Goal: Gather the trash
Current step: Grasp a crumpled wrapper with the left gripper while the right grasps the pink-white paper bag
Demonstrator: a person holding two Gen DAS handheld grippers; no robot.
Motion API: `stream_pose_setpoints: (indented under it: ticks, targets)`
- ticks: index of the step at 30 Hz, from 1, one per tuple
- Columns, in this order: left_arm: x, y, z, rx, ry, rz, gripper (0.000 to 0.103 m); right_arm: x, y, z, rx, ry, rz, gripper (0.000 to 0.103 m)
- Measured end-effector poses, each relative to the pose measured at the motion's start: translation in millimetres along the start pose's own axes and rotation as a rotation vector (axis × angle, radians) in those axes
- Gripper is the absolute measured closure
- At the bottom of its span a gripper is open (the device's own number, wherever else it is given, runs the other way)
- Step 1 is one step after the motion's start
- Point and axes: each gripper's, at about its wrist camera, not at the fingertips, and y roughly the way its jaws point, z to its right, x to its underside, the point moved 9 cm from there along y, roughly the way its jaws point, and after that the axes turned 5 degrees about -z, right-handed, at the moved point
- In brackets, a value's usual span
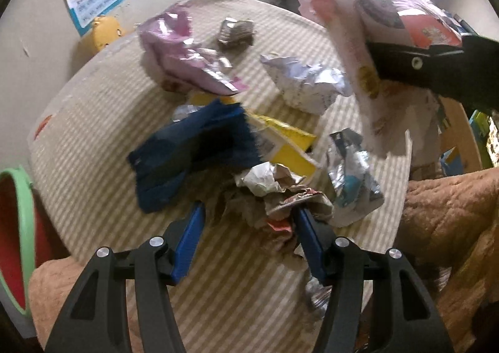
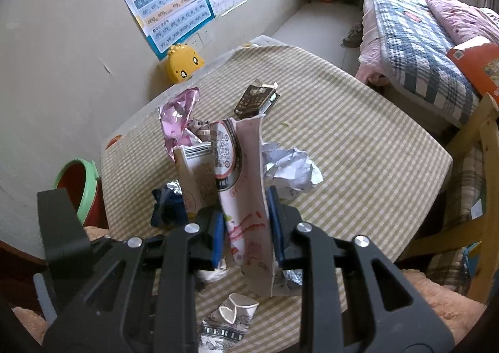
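Observation:
Trash lies scattered on a table with a striped cloth [image 1: 93, 141]. My left gripper [image 1: 249, 209] hangs open over a crumpled brown and white paper [image 1: 280, 194]; the right-hand pad [image 1: 307, 237] touches it, the left-hand pad stands apart. My right gripper [image 2: 246, 215] is shut on a white and pink wrapper [image 2: 241, 184], lifted above the table; the wrapper [image 1: 368, 41] also hangs at the upper right of the left wrist view. A blue bag [image 1: 193, 147], a yellow pack [image 1: 290, 147] and a silver-blue wrapper [image 1: 352, 178] lie close by.
Farther back lie a pink foil wrapper [image 1: 174, 50], a dark small carton [image 2: 255, 100] and crumpled white paper [image 2: 290, 172]. A green-rimmed red bin [image 2: 81, 184] stands left of the table. A yellow chick toy [image 2: 182, 64], a bed [image 2: 411, 35] and a wooden chair [image 2: 480, 166] surround it.

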Motion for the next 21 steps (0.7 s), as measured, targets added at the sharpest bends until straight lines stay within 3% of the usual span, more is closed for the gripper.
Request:
stream_pose_setpoints:
  ticks: [6, 9, 11, 14, 21]
  targets:
    - [-4.5, 10.3, 8.4, 0.01, 0.002, -0.019, 0.05, 0.5, 2.7, 2.4, -0.012, 0.013, -0.004, 0.078]
    - [-5.1, 5.6, 7.3, 0.018, -0.004, -0.003, 0.062, 0.6, 3.4, 3.2, -0.024, 0.025, -0.007, 0.078]
    - [-3.9, -0.6, 5.4, 0.019, -0.006, 0.011, 0.076, 0.9, 2.9, 2.7, -0.032, 0.03, -0.006, 0.078]
    - [-2.1, -8.3, 0.1, 0.033, -0.036, 0.028, 0.082, 0.2, 0.8, 2.1, -0.029, 0.028, 0.003, 0.078]
    - [4.5, -33.9, -4.3, 0.053, -0.064, 0.09, 0.085, -1.3, -3.1, 5.4, -0.026, 0.042, 0.017, 0.078]
